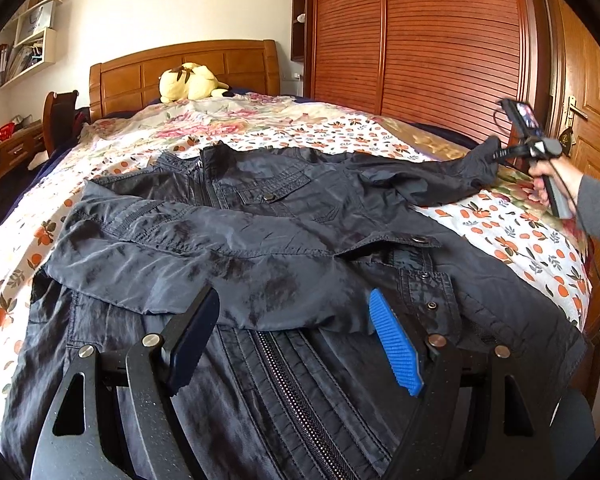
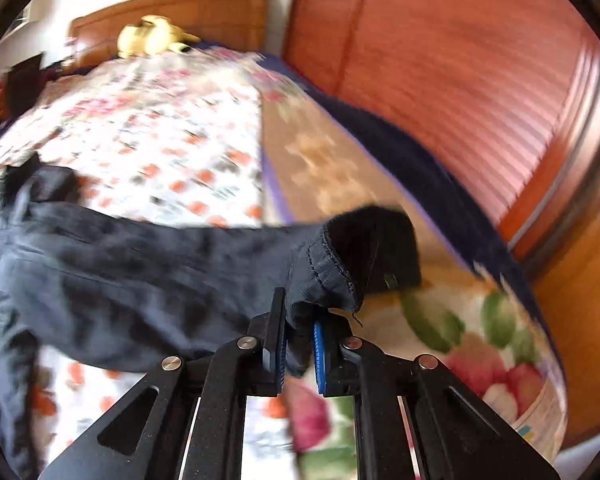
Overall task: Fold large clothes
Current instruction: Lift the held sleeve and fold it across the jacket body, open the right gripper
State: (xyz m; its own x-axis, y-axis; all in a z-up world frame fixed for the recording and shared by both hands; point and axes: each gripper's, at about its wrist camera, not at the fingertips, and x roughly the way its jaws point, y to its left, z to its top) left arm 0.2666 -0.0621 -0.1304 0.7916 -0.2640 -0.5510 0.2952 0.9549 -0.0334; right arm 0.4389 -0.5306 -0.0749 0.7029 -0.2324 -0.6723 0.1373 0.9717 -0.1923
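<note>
A dark navy jacket [image 1: 260,220] lies spread on the bed, zipper up, with its left sleeve folded across the chest. My left gripper [image 1: 294,312] is open just above the jacket's lower front, holding nothing. My right gripper [image 2: 300,336] is shut on the cuff of the jacket's right sleeve [image 2: 332,276] and holds it lifted off the bed near the right edge. In the left wrist view the right gripper [image 1: 496,160] and the hand show at the far right, with the sleeve [image 1: 440,180] stretched toward them.
The bed has a floral sheet [image 1: 300,128] and a wooden headboard [image 1: 188,68] with a yellow plush toy [image 1: 188,82] against it. A wooden wardrobe [image 1: 420,40] stands along the right side. A desk and chair [image 1: 60,120] stand at the left.
</note>
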